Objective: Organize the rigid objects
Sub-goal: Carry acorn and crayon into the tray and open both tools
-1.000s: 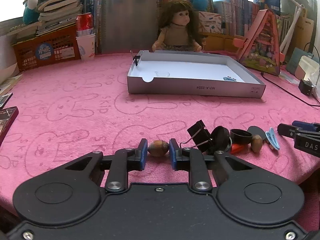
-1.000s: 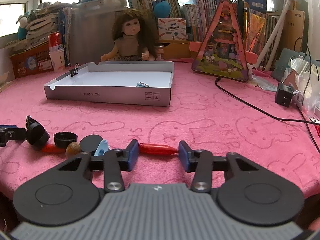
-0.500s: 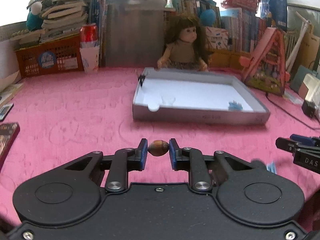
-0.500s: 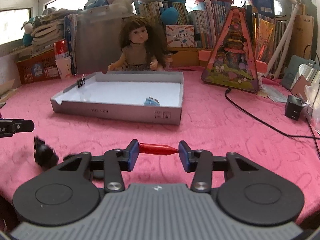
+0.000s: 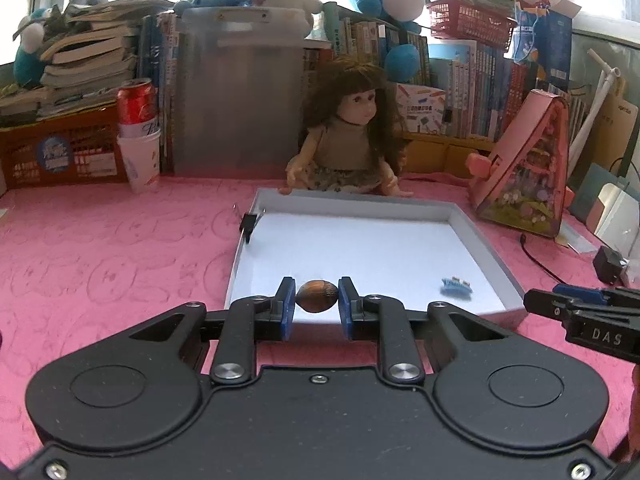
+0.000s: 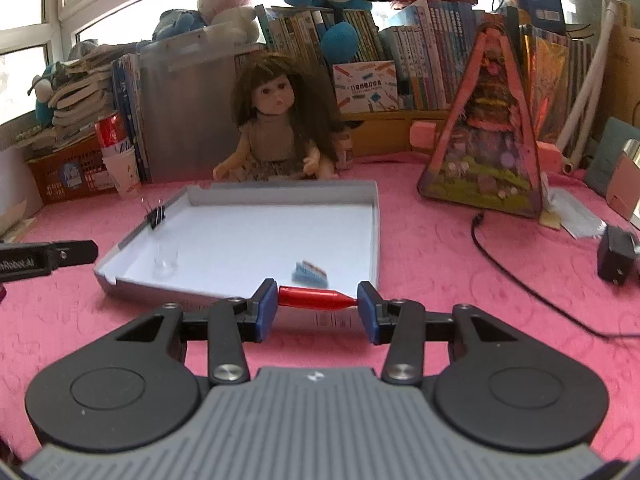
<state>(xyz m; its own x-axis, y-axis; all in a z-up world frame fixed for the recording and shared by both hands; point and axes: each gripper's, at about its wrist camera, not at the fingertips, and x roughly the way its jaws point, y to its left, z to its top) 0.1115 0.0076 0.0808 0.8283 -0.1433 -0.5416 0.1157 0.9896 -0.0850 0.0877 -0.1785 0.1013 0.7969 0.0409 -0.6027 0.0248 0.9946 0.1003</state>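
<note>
Nearest to you, your left gripper (image 5: 317, 303) is clamped on the small brown oval nut-like object (image 5: 317, 295), pinched at its two pointed ends; it looks light, hard and smooth, so judge it liable to squirt out of the blue pads if you squeeze off-centre; a hold across the fat middle would sit surer. Your right gripper (image 6: 317, 307) grips the slim red plastic cone-tipped piece (image 6: 314, 297) end to end, its narrow tip against the right pad; stiff and light, probably, but that tip gives little purchase, so tilt gently. Both things hang over the near edge of the shallow grey cardboard tray with a white floor (image 5: 484, 248), lying on the pink counter (image 5: 100, 264) at twelve o'clock. In the tray: a small blue toothed clip (image 5: 456, 285) at its near right, toward one o'clock; a clear little cup (image 6: 165, 261) at the near left; a black binder clip (image 5: 249, 223) bites the left wall farther back, toward eleven o'clock.
</note>
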